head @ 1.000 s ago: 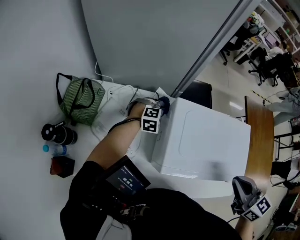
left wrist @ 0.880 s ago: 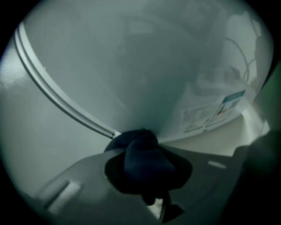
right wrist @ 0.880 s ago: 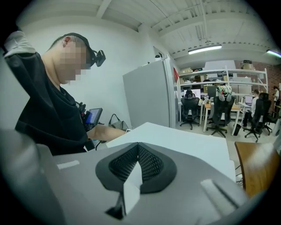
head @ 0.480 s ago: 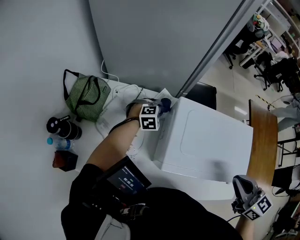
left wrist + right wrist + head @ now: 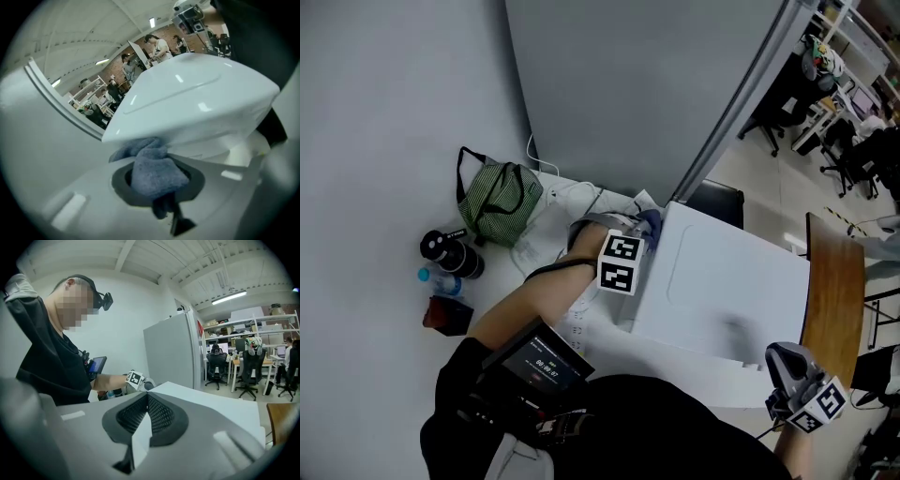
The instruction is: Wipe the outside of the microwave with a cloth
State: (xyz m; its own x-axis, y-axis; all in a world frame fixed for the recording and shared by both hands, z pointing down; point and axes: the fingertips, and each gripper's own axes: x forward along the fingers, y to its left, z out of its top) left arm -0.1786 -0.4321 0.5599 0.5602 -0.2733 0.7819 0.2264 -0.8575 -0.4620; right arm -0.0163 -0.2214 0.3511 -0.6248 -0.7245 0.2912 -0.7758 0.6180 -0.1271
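A white microwave [image 5: 722,291] stands on a white table [image 5: 581,328]. My left gripper [image 5: 643,227] is at its back left top corner, shut on a blue-grey cloth [image 5: 652,223]. In the left gripper view the cloth [image 5: 152,171] bunches between the jaws of the left gripper [image 5: 157,176] and presses against the lower edge of the microwave [image 5: 187,103]. My right gripper [image 5: 783,361] hangs off the microwave's near right corner, away from it. In its own view the right gripper [image 5: 147,413] has its pads together with nothing between them, and the microwave's top [image 5: 211,404] lies beyond.
A green striped bag [image 5: 499,202], a black canister [image 5: 450,251], a water bottle [image 5: 441,279] and a dark red box [image 5: 448,314] sit left of the microwave. White cables [image 5: 572,192] trail behind it. A grey partition rises at the back; a wooden table [image 5: 832,291] stands right.
The head view has swung, so everything sits further right in the picture. The left gripper keeps the cloth at the microwave's back left corner, slightly lower along the side. The right gripper has barely moved.
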